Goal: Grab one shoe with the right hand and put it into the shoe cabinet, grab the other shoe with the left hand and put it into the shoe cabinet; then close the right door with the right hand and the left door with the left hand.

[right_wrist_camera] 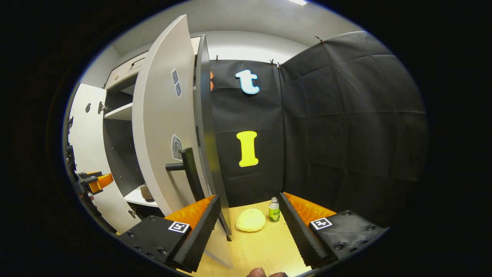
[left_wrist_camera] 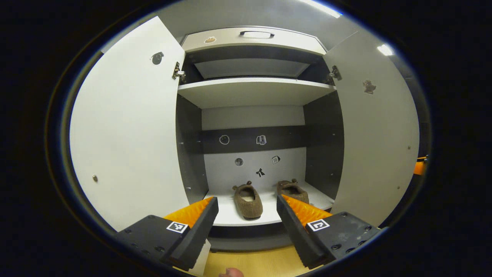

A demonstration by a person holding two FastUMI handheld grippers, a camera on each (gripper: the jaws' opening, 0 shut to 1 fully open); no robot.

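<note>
Two brown slippers (left_wrist_camera: 248, 201) (left_wrist_camera: 293, 190) lie side by side on the bottom shelf (left_wrist_camera: 230, 219) of the shoe cabinet, toes to the back. Both white doors stand wide: the left door (left_wrist_camera: 127, 127) and the right door (left_wrist_camera: 378, 130). My left gripper (left_wrist_camera: 248, 215) faces the cabinet from in front, open and holding nothing. My right gripper (right_wrist_camera: 250, 215) is open and empty beside the right door (right_wrist_camera: 165, 127), close to its black handle (right_wrist_camera: 188, 169). One slipper (right_wrist_camera: 146, 192) peeks from the shelf, and the left gripper (right_wrist_camera: 92, 181) is at the far left in the right gripper view.
An upper shelf (left_wrist_camera: 253, 90) and a drawer with a handle (left_wrist_camera: 256, 34) sit above the slippers. On the wooden floor by the black cloth wall lie a yellow round cushion-like thing (right_wrist_camera: 250, 220) and a small green-labelled bottle (right_wrist_camera: 273, 210).
</note>
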